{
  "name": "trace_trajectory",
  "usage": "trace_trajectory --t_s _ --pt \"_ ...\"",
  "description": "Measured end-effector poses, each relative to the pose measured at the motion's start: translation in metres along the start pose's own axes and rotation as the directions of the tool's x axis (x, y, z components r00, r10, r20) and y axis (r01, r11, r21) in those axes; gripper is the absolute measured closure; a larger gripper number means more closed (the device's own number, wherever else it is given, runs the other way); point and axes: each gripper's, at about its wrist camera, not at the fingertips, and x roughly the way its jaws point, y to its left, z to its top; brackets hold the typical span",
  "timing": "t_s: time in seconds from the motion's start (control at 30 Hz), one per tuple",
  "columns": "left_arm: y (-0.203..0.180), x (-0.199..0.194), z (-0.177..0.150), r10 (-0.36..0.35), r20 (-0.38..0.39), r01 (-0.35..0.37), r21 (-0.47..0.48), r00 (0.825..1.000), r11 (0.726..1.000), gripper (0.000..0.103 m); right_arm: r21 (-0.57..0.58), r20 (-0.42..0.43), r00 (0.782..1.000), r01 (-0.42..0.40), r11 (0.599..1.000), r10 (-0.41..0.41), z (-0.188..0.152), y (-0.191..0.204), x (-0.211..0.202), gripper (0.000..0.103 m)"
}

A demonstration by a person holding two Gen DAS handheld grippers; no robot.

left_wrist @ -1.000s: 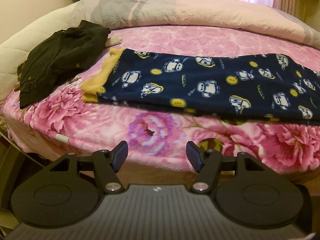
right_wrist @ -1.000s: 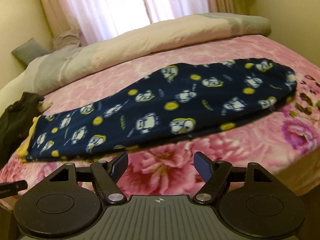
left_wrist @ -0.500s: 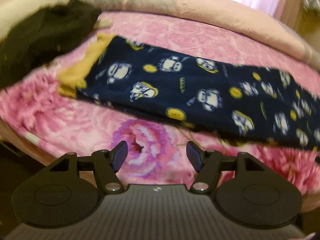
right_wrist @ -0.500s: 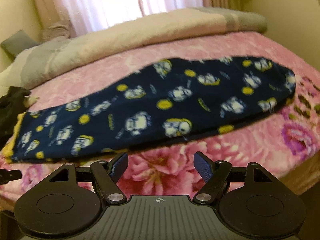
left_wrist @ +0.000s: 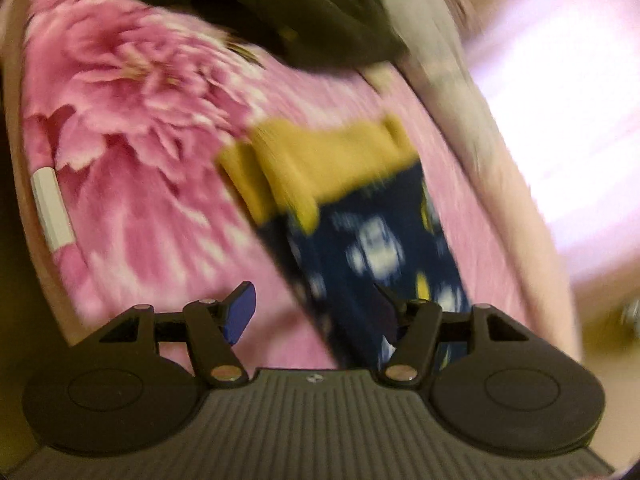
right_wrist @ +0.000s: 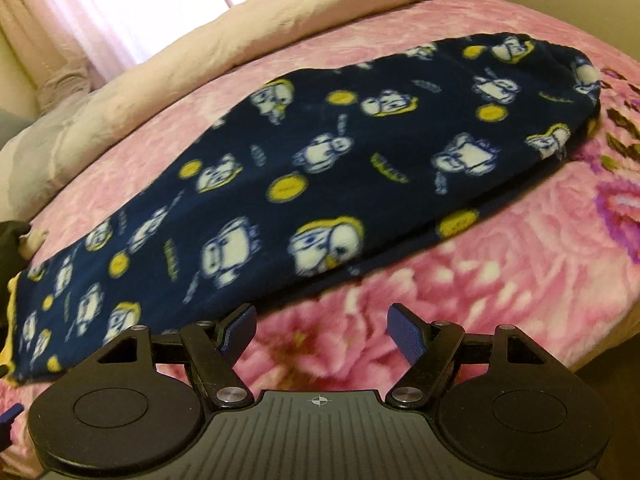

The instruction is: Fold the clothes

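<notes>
Navy pyjama trousers [right_wrist: 320, 184] lie flat on the pink blanket [right_wrist: 520, 280], black garment [left_wrist: 288, 12] beside; both grippers' fingers apart, empty.

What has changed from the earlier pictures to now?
The left gripper has swung toward the yellow cuff of the navy trousers, rolling, its jaws closing slightly on nothing. The right gripper came nearer, open. The trousers and black garment stayed put.
</notes>
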Motion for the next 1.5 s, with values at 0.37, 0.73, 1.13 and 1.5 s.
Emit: trace_trajectory --t_s 0.37,0.73,1.13,1.5 --pt "0.000 0.033 0.014 -0.004 0.123 0.008 -0.035 0.992 0.999 0.048 0.044 -0.016 0.998 0.054 0.998 -0.053 0.018 -0.016 0.027 0.028" --pt "-0.030 0.034 0.009 0.031 0.195 -0.054 0.113 0.980 0.992 0.089 0.033 0.001 1.000 0.027 0.999 -0.027 0.026 -0.025 0.033 0.028" --pt "-0.244 -0.021 -0.125 -0.419 0.037 0.168 0.881 0.907 0.442 0.089 0.136 0.089 0.994 0.058 0.989 -0.070 0.044 -0.064 0.011 0.028" --pt "-0.237 0.029 -0.336 -0.149 -0.338 0.328 0.940 0.929 -0.091 0.073 0.229 0.184 0.983 -0.032 0.973 -0.011 0.062 -0.083 -0.004 0.028"
